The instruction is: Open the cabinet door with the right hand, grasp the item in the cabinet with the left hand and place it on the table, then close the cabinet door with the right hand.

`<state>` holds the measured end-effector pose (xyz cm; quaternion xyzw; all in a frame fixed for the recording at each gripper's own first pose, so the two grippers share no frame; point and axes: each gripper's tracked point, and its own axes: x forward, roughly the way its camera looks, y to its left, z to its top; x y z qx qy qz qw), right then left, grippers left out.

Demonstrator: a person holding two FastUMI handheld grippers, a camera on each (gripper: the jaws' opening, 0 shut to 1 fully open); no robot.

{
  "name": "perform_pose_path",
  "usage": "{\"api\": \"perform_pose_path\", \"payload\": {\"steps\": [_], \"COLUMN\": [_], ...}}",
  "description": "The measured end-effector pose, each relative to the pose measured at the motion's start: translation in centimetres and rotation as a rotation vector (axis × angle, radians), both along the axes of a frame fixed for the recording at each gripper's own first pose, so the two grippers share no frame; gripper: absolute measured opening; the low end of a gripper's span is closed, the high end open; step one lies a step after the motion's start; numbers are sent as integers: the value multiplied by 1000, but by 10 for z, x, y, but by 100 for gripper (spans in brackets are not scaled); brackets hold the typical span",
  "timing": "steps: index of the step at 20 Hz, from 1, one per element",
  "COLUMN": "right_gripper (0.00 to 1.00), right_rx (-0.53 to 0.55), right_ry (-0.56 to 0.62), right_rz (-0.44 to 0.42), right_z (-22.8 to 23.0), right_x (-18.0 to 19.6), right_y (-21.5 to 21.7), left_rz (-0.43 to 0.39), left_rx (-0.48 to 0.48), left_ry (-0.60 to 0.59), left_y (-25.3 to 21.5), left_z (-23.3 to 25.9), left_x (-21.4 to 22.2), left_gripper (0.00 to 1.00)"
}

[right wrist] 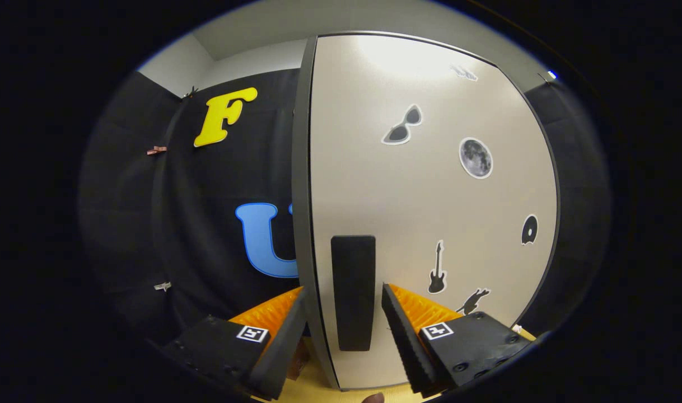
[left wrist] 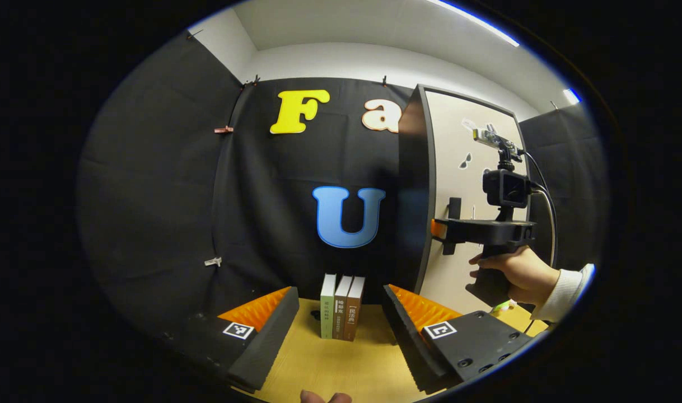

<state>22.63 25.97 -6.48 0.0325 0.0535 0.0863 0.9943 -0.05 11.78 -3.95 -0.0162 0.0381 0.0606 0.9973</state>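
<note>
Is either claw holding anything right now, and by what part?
Nothing is gripped. The left claw is open and empty; the open right claw straddles the handle and edge of the cabinet door.

This is a recording booth, not a lived-in room: black cloth (left wrist: 167, 184) is clipped up as walls under a plain white ceiling (left wrist: 374, 33). A lone sticker-dotted cabinet door (right wrist: 430, 212) and three books (left wrist: 342, 307) stand staged on a bare wooden table (left wrist: 341, 364).

Ahead of me three books (left wrist: 341, 307) stand upright side by side on the wooden table (left wrist: 330, 364), spines facing me: a green one leftmost, two brown ones just right of it, all against the black cloth wall (left wrist: 167, 184) behind.
</note>
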Motion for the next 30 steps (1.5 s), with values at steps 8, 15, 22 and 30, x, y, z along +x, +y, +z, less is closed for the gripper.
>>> {"api": "perform_pose_path", "payload": {"steps": [8, 15, 22, 30], "right_gripper": [25, 18, 18, 18], "right_rx": [-28, 5, 27, 34], "right_ry": [-37, -14, 22, 26], "right_rz": [37, 117, 174, 183], "right_z": [3, 8, 12, 15], "right_x": [-1, -28, -62, -92], "right_y": [-7, -15, -39, -78], "left_rz": [14, 10, -4, -30], "left_rx": [1, 15, 10, 5], "left_ry": [15, -5, -32, -42], "left_y": [6, -8, -29, -60], "left_z": [-5, 1, 11, 17], "left_x": [-1, -9, -24, -33], "left_gripper": [94, 94, 94, 94]}}
